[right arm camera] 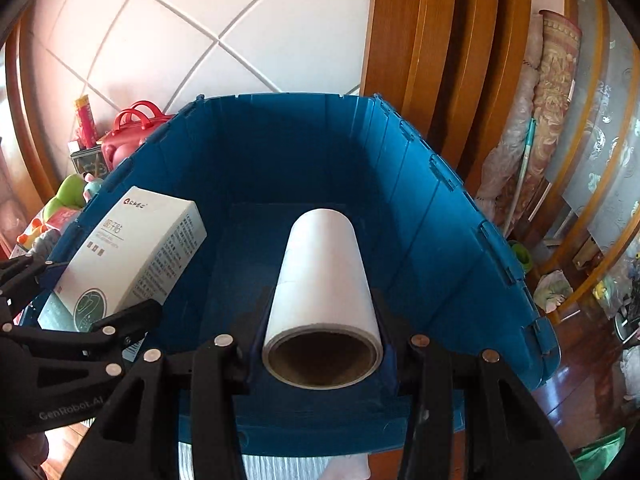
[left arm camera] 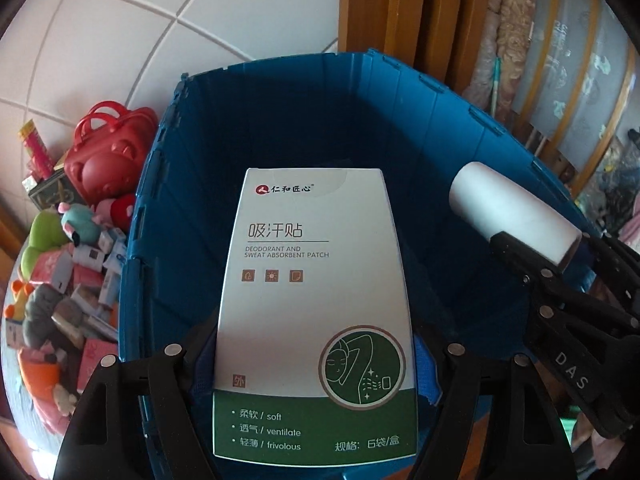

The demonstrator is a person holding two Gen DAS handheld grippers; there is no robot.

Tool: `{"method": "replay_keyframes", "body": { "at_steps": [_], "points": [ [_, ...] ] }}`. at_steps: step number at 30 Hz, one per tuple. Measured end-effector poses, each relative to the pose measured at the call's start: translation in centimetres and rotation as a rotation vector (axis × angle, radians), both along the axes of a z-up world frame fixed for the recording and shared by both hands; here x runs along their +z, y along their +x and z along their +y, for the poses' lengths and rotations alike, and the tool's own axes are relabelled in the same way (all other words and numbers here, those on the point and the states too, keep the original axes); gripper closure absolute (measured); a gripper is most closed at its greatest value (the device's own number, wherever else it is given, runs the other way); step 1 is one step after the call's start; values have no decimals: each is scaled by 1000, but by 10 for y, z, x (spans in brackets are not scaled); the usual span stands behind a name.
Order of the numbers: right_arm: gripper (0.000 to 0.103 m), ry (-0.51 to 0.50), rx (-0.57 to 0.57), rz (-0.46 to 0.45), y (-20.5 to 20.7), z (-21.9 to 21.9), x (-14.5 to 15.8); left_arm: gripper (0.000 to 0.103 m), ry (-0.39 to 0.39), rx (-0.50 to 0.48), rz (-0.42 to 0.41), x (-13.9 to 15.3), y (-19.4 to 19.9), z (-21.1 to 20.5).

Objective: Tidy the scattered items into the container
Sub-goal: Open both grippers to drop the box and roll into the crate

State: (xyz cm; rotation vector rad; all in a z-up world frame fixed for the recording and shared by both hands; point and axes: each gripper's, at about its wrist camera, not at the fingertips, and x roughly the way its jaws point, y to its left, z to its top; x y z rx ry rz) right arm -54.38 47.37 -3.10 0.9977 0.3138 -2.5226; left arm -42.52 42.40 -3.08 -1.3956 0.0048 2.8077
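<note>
Bin: solid blue. Box: white, green lower band, round green emblem, dark print. Roll: plain white, brown core. Grippers: black. Bag: red. Wall: white tiles, diagonal grey grout lines. Door frame: orange-brown wood.

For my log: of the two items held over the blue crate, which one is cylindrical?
The white paper roll in the right hand-held gripper; the left's sweat-patch box is flat and rectangular.
</note>
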Motion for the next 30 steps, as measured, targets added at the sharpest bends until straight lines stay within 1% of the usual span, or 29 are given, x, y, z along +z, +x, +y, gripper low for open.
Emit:
{"method": "replay_keyframes", "body": {
  "at_steps": [3,11,13,15,17,20,21,25,26,27,29,30],
  "points": [
    [59,-22,-1,11,-8,3,1,26,-6,6,27,5,-4,3],
    [59,-24,-23,16,-24,1,4,25,-7,6,12,4,-16,5],
    [56,-30,-30,21,-26,3,6,23,-12,6,12,4,-17,6],
    [43,-33,-37,29,-26,5,7,21,-24,9,14,4,-16,7],
    [34,-37,-30,33,-26,8,7,21,-34,8,18,4,-15,9],
    [29,-44,-35,33,-25,11,7,21,-36,9,21,4,-11,9],
    [25,-46,-37,33,-24,12,7,21,-36,9,24,4,-9,9],
    [21,-53,-42,36,-18,18,8,21,-45,14,52,8,4,8],
    [18,-58,-45,37,-16,19,8,21,-48,18,64,10,9,8],
    [10,-61,-45,40,-13,21,9,21,-51,22,77,12,14,7],
    [0,-71,-48,51,-7,25,11,20,-49,31,103,16,26,4],
    [0,-78,-48,54,-4,27,12,19,-47,33,115,18,32,2]
  ]
}}
